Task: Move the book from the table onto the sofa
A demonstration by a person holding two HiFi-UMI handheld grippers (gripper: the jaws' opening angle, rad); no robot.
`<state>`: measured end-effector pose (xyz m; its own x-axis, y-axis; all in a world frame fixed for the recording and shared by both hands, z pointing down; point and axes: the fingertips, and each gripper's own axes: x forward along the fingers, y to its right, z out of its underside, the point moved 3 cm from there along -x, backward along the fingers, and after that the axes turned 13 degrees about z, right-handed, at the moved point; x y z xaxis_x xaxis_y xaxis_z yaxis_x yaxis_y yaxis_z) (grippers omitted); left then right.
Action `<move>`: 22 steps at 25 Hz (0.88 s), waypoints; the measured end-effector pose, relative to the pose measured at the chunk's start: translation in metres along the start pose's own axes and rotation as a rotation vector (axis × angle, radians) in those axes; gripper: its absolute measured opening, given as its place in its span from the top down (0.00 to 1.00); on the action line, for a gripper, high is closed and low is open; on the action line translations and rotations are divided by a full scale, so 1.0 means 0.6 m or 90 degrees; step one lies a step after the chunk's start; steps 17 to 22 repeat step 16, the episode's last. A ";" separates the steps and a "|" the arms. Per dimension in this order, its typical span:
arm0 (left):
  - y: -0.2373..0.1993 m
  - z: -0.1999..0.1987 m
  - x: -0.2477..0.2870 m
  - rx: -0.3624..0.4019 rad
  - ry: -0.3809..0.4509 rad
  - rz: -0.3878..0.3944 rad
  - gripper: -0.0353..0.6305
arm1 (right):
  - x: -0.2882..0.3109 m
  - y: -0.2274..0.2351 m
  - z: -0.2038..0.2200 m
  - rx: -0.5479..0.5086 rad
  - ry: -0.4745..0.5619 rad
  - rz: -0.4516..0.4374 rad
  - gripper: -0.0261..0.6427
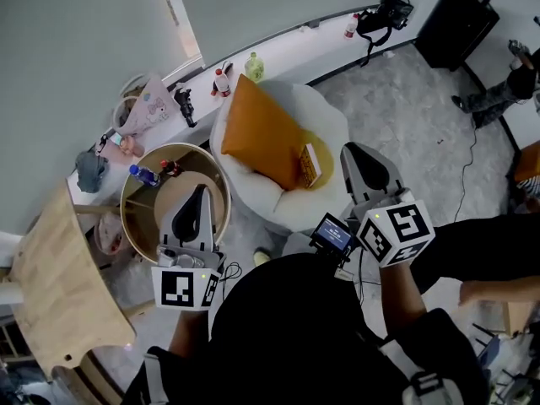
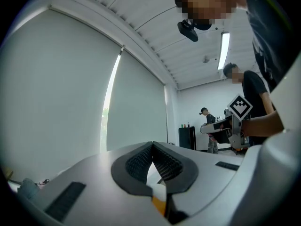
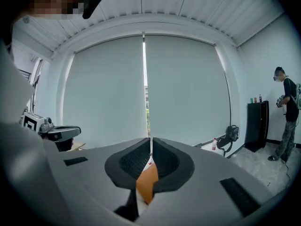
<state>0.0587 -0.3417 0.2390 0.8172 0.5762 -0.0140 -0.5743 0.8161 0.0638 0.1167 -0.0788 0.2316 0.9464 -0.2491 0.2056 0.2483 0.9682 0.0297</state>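
Yellow-brown book [image 1: 310, 165] lies on the white sofa [image 1: 329, 116], against its orange cushion [image 1: 261, 133]. The left gripper [image 1: 201, 191] and right gripper [image 1: 356, 150] are both clenched empty, flanking the sofa.

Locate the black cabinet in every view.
Head view: black cabinet in the top right corner.
Left gripper view: black cabinet small, right of centre, at the far wall.
Right gripper view: black cabinet near the right edge.
Shared landmark: the standing person beside it.
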 end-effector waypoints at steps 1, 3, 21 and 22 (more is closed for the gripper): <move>0.004 -0.001 -0.006 -0.001 0.002 0.002 0.94 | -0.008 -0.004 0.001 0.001 0.002 0.001 0.93; 0.008 -0.003 -0.018 -0.001 0.005 0.006 0.94 | -0.019 -0.010 0.000 -0.001 0.005 0.003 0.93; 0.000 0.000 -0.059 -0.011 0.016 -0.003 0.94 | -0.038 -0.040 0.005 -0.023 0.002 0.008 0.93; 0.000 0.000 -0.059 -0.011 0.016 -0.003 0.94 | -0.038 -0.040 0.005 -0.023 0.002 0.008 0.93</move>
